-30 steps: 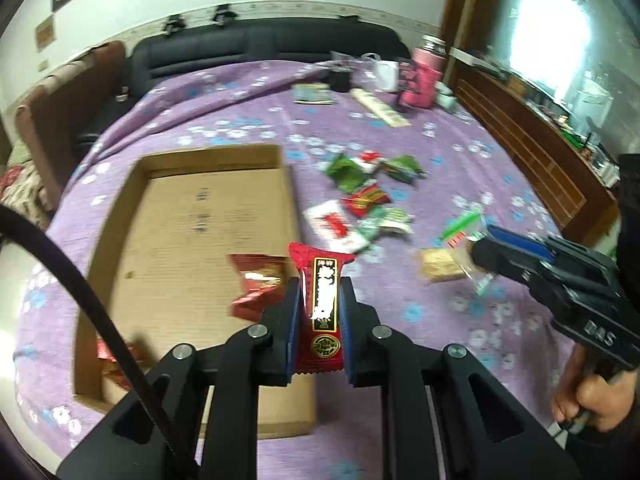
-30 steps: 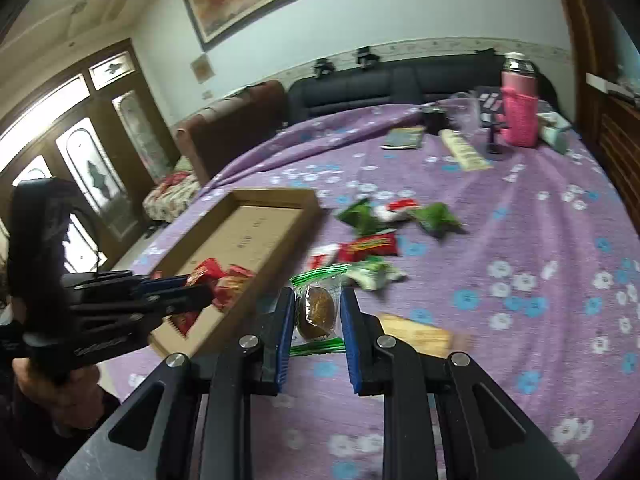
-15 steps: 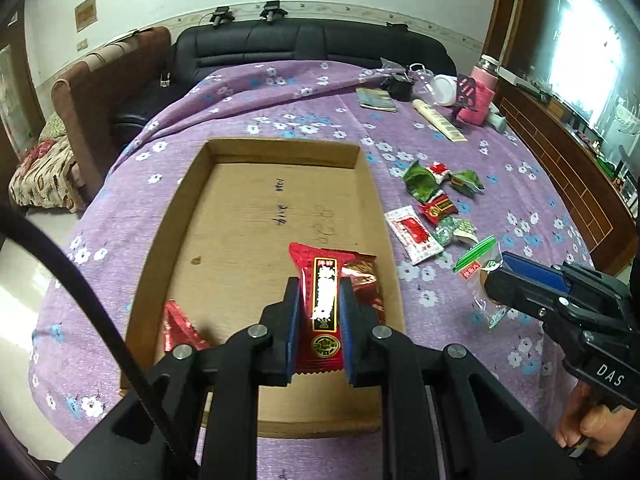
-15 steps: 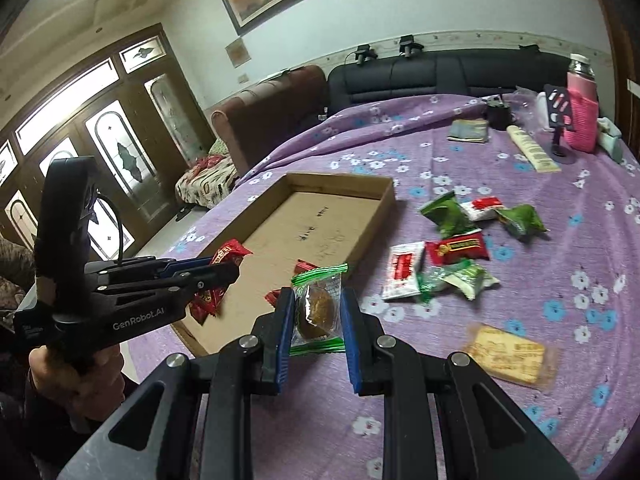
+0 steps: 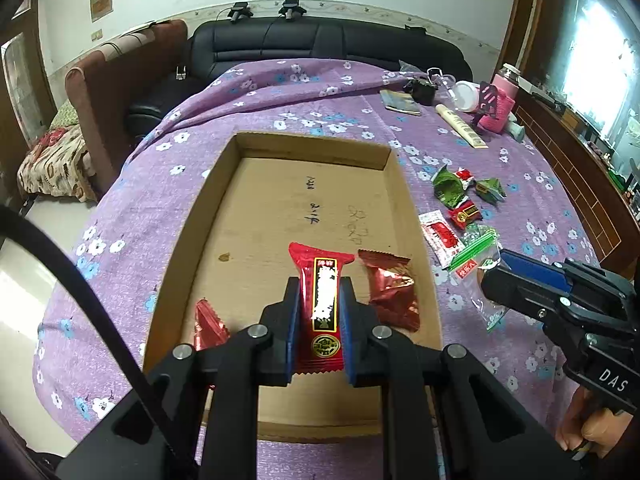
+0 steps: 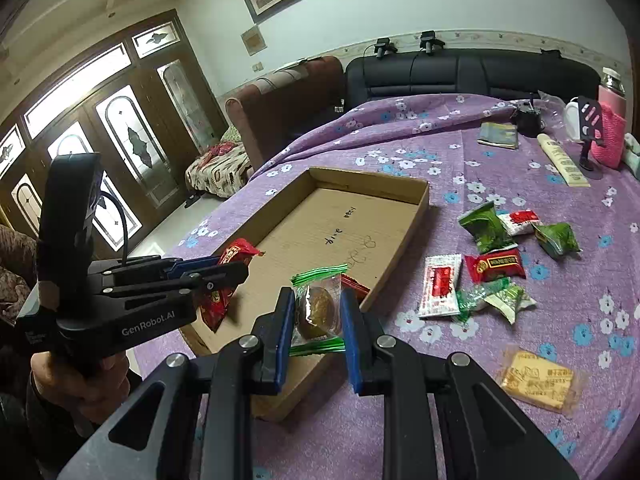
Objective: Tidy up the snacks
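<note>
A shallow cardboard box [image 5: 256,168] [image 6: 416,216] lies on the purple flowered cloth. My left gripper [image 5: 320,300] is shut on a long red snack packet [image 5: 322,280] above the box's near half; the right wrist view shows that gripper [image 6: 228,268] from the side. Two red wrapped snacks [image 5: 390,294] [image 5: 208,326] lie on the box floor. At the box's near right corner my right gripper [image 6: 316,304] is shut on a clear green-edged packet [image 6: 316,304] with a round brown cake inside. Several loose snacks [image 6: 496,264] lie right of the box.
A flat yellow cracker packet [image 6: 536,376] lies near the front right. At the far end of the cloth stand a pink bottle [image 6: 610,136], a white cup [image 5: 466,96], a booklet [image 6: 498,134] and a long cream box [image 6: 562,164]. A black sofa [image 5: 320,48] runs behind.
Both grippers have swung left with their packets. My left one now hangs over the box interior, and my right one has come up to the box's near right corner.
</note>
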Available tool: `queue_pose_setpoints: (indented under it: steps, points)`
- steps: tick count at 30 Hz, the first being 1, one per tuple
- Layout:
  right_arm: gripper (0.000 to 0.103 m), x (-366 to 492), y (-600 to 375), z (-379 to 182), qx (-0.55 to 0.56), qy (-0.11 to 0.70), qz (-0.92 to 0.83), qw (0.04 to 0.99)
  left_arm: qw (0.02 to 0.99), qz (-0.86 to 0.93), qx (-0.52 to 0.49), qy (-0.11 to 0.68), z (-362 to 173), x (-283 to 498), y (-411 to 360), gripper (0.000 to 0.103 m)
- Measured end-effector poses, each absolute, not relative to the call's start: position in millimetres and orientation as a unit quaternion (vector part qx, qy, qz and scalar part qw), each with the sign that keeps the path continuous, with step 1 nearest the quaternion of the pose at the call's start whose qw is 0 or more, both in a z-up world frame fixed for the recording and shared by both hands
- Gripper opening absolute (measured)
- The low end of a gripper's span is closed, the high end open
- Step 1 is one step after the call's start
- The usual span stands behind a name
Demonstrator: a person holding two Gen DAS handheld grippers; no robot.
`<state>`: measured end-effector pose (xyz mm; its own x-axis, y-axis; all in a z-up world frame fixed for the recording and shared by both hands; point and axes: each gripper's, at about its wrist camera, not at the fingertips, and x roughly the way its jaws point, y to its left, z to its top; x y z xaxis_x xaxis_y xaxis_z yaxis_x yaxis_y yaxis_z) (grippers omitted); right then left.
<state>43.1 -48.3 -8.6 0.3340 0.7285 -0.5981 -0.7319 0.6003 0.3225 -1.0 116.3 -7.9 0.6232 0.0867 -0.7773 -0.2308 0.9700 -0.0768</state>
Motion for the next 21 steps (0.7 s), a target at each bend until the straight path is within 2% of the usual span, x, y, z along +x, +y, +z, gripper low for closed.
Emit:
queue_pose_setpoints:
  steps: [21]
  points:
    - [0.022, 61.0, -21.7, -16.2, -0.013, 0.378, 0.452, 0.808, 0.885, 0.11, -0.107, 0.44, -20.4, 10.6, 151.3, 0.02]
